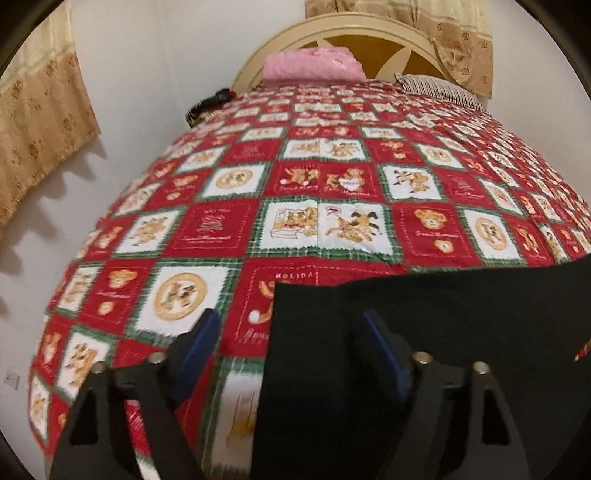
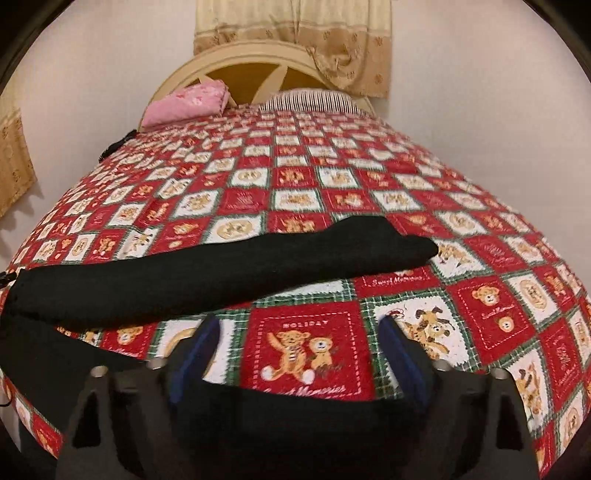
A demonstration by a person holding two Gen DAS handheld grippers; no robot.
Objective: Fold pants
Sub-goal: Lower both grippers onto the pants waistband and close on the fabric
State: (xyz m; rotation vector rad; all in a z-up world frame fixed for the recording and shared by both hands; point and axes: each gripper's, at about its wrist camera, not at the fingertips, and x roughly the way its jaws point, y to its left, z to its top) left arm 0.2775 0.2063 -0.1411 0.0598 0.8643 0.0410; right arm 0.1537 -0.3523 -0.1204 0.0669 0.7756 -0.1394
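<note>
Black pants (image 1: 424, 314) lie flat on a red, white and green patchwork bedspread (image 1: 295, 184). In the left wrist view, my left gripper (image 1: 288, 332) is open just above the bed; the pants' left edge runs between its blue fingers (image 1: 201, 339), and the right finger sits over the black cloth. In the right wrist view, one pant leg (image 2: 221, 273) stretches from the left edge towards the middle, and another black part (image 2: 295, 424) lies below my right gripper (image 2: 299, 347). That gripper is open over the bedspread, holding nothing.
A pink folded blanket (image 1: 314, 64) and a striped pillow (image 1: 439, 86) lie at the cream headboard (image 1: 332, 26). A dark object (image 1: 208, 105) sits at the bed's far left edge. Beige curtains (image 1: 40, 122) hang on the white walls beside and behind the bed.
</note>
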